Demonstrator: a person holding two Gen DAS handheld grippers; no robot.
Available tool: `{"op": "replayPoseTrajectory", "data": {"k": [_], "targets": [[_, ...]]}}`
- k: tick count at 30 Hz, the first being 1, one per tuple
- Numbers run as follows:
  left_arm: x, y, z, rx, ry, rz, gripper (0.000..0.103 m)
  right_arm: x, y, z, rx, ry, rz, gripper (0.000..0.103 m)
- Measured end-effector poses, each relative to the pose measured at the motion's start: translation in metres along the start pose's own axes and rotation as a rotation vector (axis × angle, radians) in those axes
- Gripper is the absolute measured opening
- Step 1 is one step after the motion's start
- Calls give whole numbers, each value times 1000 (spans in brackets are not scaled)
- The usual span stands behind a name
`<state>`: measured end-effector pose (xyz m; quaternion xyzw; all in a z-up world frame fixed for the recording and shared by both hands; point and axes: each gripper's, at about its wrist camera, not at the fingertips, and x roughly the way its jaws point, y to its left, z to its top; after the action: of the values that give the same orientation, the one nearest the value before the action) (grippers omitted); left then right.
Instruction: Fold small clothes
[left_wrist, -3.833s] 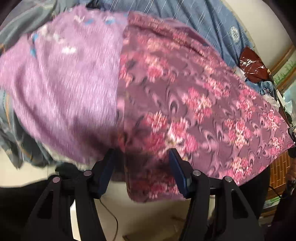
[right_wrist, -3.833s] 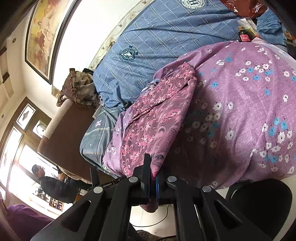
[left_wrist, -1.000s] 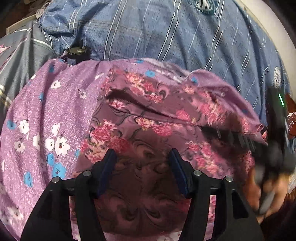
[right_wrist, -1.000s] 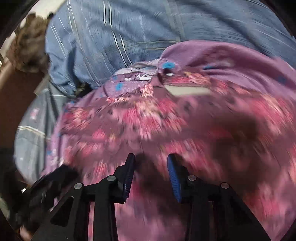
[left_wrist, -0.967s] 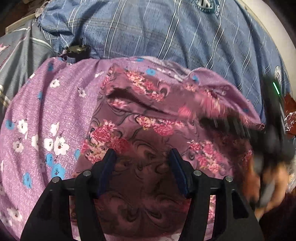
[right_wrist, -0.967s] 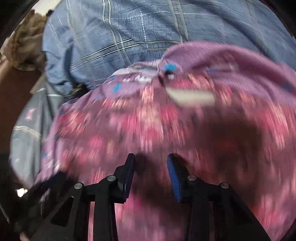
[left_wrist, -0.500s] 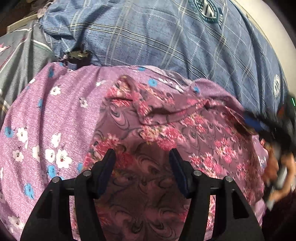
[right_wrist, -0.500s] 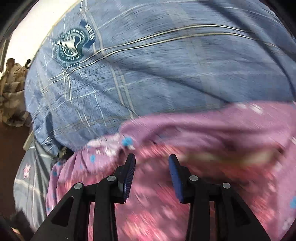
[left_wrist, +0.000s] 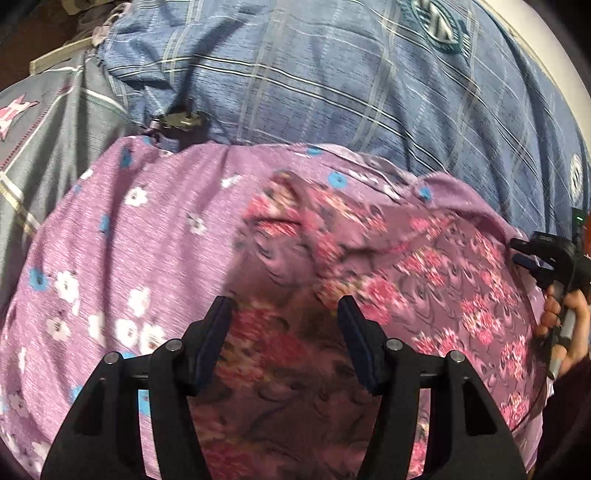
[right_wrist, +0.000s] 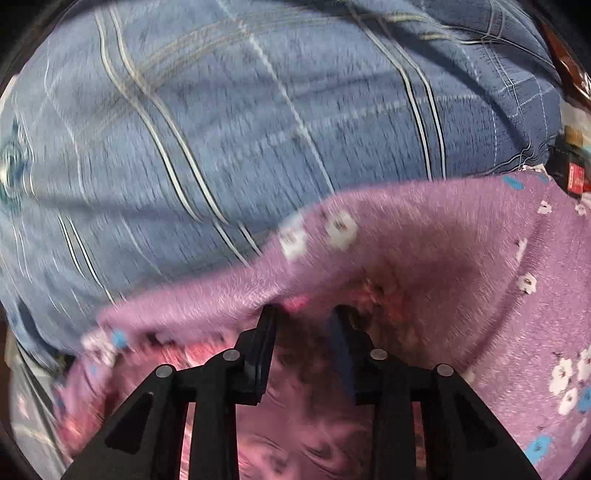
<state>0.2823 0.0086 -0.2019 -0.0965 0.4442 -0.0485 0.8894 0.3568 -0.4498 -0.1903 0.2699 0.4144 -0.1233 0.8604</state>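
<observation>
A dark mauve garment with pink flowers (left_wrist: 424, 273) lies spread on a lilac flowered cloth (left_wrist: 129, 240), with a rumpled fold near its top edge. My left gripper (left_wrist: 283, 306) hovers open just above the garment's near part, cloth showing between its fingers. My right gripper (left_wrist: 532, 254), held by a hand (left_wrist: 569, 325), is at the garment's right edge. In the right wrist view, which is blurred, the right gripper (right_wrist: 303, 314) is over the garment (right_wrist: 295, 443) where it meets the lilac cloth (right_wrist: 443, 240). Its jaws are closing with a gap still between the pads.
A blue plaid blanket (left_wrist: 332, 74) (right_wrist: 221, 129) covers the bed behind the lilac cloth. A small dark metal object (left_wrist: 181, 120) sits at the cloth's far left corner, beside grey plaid fabric (left_wrist: 48, 122). A red item (right_wrist: 574, 177) lies at the right.
The right gripper has swept rightward off the middle of the garment to its right edge and rolled. The garment's upper fold has shifted. The left gripper has hardly moved.
</observation>
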Motion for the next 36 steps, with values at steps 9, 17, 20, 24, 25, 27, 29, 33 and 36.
{"op": "replayPoseTrajectory", "data": {"k": [9, 17, 20, 24, 25, 27, 29, 33, 36], "targets": [[-14, 30, 6, -55, -25, 43, 59, -37, 102, -94, -316, 167, 318, 33], [-17, 38, 3, -15, -2, 51, 59, -3, 227, -177, -610, 316, 369, 34], [-13, 40, 3, -2, 16, 50, 59, 20, 257, -156, -575, 286, 370, 33], [-12, 43, 6, -7, 24, 36, 59, 32, 262, -121, -436, 196, 366, 34], [-12, 45, 7, -10, 24, 34, 59, 29, 258, -118, -411, 175, 373, 34], [-13, 47, 8, -17, 19, 34, 59, 16, 242, -117, -388, 164, 393, 34], [-15, 48, 8, -22, 16, 25, 59, 4, 225, -123, -384, 160, 388, 34], [-14, 43, 3, 2, 33, 47, 59, -27, 177, -134, -351, 166, 380, 33], [-5, 33, -2, 75, 72, 100, 65, -50, 153, -151, -338, 171, 366, 30]]}}
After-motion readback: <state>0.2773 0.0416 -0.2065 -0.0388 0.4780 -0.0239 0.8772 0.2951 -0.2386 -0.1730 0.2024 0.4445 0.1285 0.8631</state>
